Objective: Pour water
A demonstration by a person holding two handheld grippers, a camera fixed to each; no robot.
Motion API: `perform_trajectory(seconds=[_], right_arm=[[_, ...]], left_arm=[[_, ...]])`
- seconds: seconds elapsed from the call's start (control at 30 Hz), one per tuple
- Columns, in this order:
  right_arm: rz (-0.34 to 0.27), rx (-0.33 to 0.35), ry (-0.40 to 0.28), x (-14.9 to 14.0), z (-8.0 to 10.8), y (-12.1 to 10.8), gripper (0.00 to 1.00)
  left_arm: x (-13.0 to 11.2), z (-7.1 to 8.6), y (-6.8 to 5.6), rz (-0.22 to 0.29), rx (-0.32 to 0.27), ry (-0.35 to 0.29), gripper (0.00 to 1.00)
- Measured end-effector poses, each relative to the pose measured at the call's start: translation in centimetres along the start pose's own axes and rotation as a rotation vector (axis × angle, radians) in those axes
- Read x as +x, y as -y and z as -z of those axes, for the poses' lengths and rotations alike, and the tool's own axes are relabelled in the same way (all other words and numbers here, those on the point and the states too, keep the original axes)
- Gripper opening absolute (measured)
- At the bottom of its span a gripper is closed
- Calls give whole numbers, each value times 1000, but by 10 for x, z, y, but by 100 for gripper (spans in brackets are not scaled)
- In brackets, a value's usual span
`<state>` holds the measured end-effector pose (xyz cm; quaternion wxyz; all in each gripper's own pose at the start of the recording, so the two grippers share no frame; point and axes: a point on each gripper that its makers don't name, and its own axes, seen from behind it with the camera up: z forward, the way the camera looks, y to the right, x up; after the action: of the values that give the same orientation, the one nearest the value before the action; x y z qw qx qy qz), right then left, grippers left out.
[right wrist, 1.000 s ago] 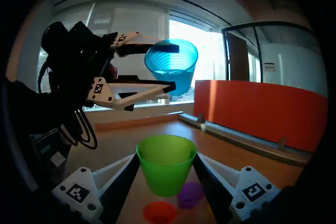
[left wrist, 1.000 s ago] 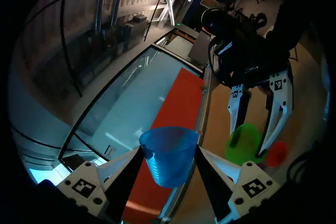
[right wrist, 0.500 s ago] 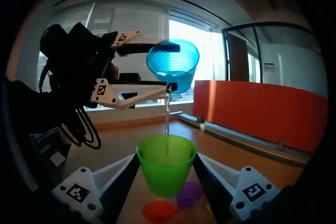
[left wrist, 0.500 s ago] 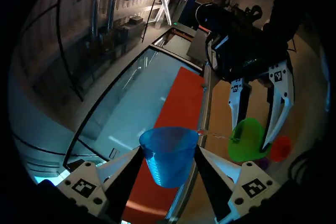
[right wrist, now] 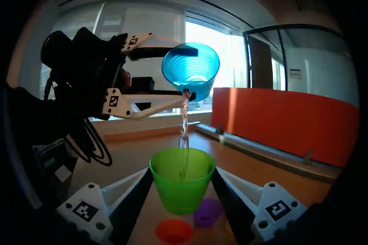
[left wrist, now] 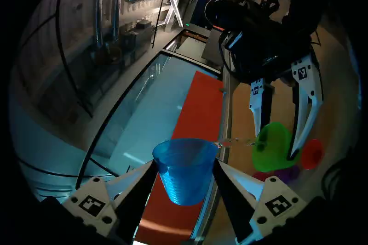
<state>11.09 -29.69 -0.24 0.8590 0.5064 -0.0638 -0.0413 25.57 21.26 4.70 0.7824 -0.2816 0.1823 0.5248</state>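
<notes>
In the right gripper view we find the tipped cup between the fingers of the left tool. It is directly above the upright cup, which sits between the fingers of the right tool. A water stream falls from one into the other. Below, on the tabletop, lie a small cup and, to its right, another small cup. A panel stands to the right.

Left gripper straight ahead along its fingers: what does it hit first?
Likely the orange panel, with the blue cup it carries leading. Nothing nearer sits in that line, though depth is unclear.
</notes>
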Motion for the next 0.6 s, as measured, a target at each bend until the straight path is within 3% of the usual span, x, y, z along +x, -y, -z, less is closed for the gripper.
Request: perform_trajectory(seconds=[0.6], right_arm=[[5,-3,-5,3,3,0,90]], left_arm=[[4,0,3,-55,8,-5,84]])
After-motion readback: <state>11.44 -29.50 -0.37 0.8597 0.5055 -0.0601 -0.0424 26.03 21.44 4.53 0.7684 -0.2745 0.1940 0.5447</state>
